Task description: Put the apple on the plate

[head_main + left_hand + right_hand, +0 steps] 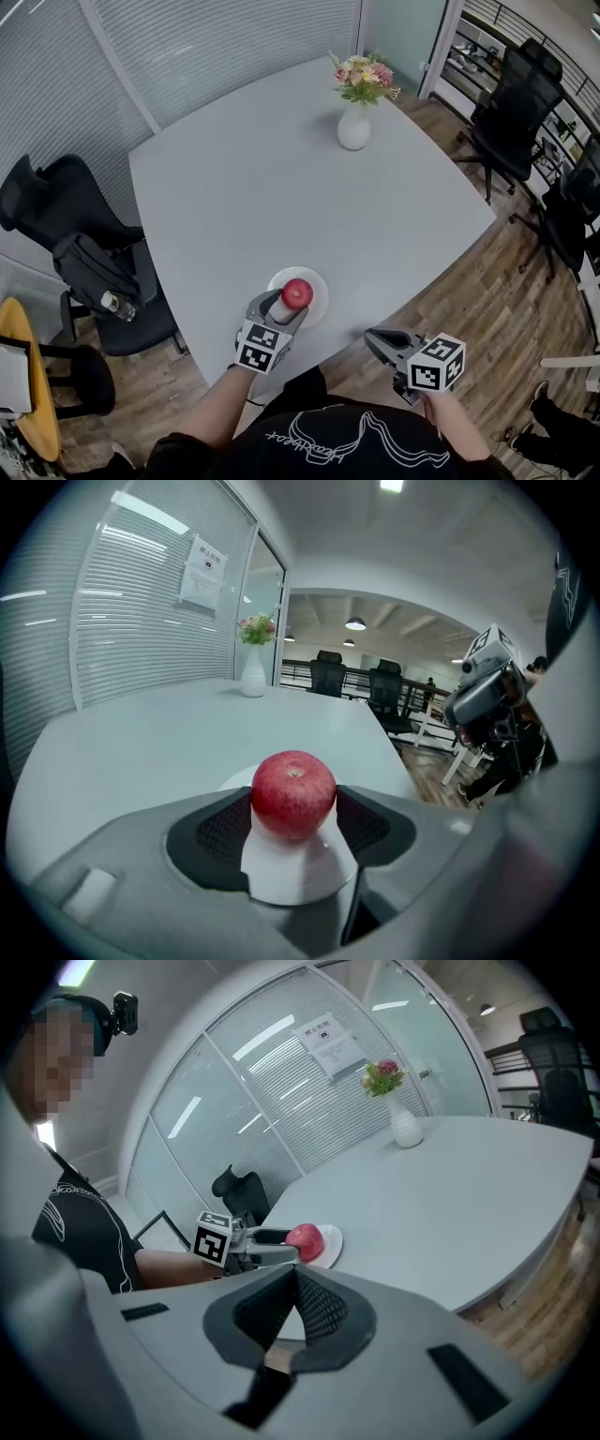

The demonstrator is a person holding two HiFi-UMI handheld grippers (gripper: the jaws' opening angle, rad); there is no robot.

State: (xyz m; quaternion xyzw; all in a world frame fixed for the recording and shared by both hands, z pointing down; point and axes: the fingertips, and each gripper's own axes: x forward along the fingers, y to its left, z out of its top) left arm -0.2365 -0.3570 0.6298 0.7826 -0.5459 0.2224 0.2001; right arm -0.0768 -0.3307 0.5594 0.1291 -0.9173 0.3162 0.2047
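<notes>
A red apple (pixel 297 292) sits between the jaws of my left gripper (pixel 289 306), whose pads press on both its sides. It hangs low over a small white plate (pixel 317 281) near the front edge of the grey table (pixel 281 197); whether it touches the plate cannot be told. In the left gripper view the apple (pixel 293 794) fills the gap between the black pads, with the plate (pixel 234 778) behind it. My right gripper (pixel 372 337) hovers off the table's front edge, to the right of the plate, its jaws together and empty. The right gripper view shows apple (pixel 304 1237) and plate (pixel 330 1246) beyond its tips.
A white vase of flowers (pixel 353 127) stands at the table's far side. Black office chairs (pixel 84 253) sit at the left, others (pixel 511 122) at the right on the wood floor. Glass walls with blinds close off the back.
</notes>
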